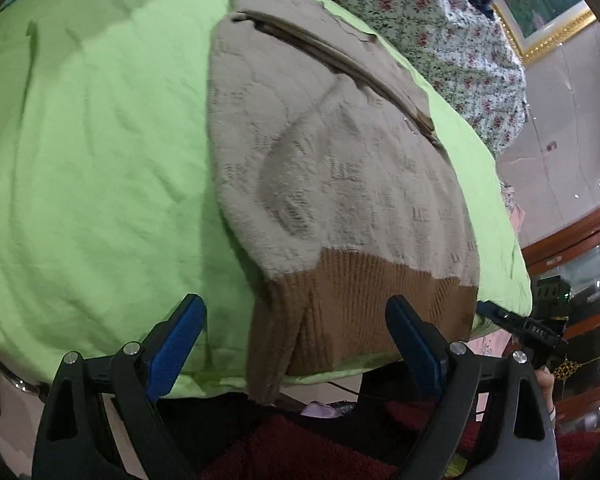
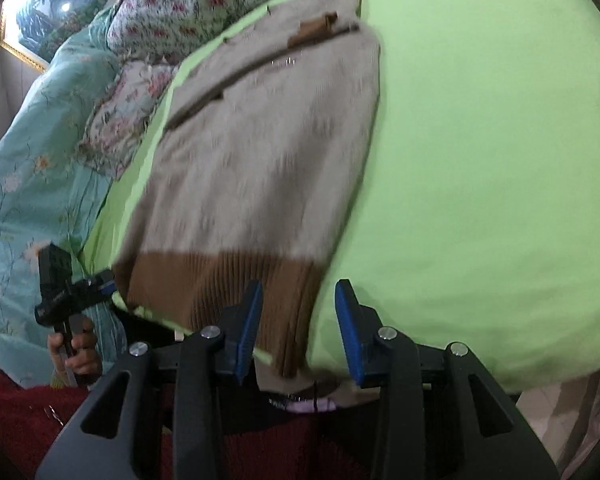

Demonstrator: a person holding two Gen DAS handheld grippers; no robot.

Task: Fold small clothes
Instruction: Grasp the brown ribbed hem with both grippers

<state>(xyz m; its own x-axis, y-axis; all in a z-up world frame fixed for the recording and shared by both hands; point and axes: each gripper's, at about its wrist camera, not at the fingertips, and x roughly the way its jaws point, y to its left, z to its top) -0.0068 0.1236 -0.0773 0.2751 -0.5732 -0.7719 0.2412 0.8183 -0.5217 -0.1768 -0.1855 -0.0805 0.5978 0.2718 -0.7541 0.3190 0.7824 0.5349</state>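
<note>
A small beige knit sweater (image 1: 332, 152) with a brown ribbed hem (image 1: 364, 304) lies on the green sheet (image 1: 92, 160), hem hanging over the near edge. My left gripper (image 1: 296, 340) is open, its blue pads on either side of the hem's left corner. In the right wrist view the sweater (image 2: 260, 160) lies up the left half. My right gripper (image 2: 300, 320) is open, its jaws straddling the hem's right corner (image 2: 296, 320). The left gripper (image 2: 96, 284) shows at the hem's other corner; the right gripper (image 1: 512, 320) shows in the left wrist view.
A floral quilt (image 1: 440, 28) is bunched behind the sweater, with a turquoise flowered blanket (image 2: 28, 184) beside it. A framed picture (image 1: 548, 12) leans at the back. A wooden glass cabinet (image 1: 580, 280) stands to the right. A dark red rug (image 2: 16, 412) lies below the mattress edge.
</note>
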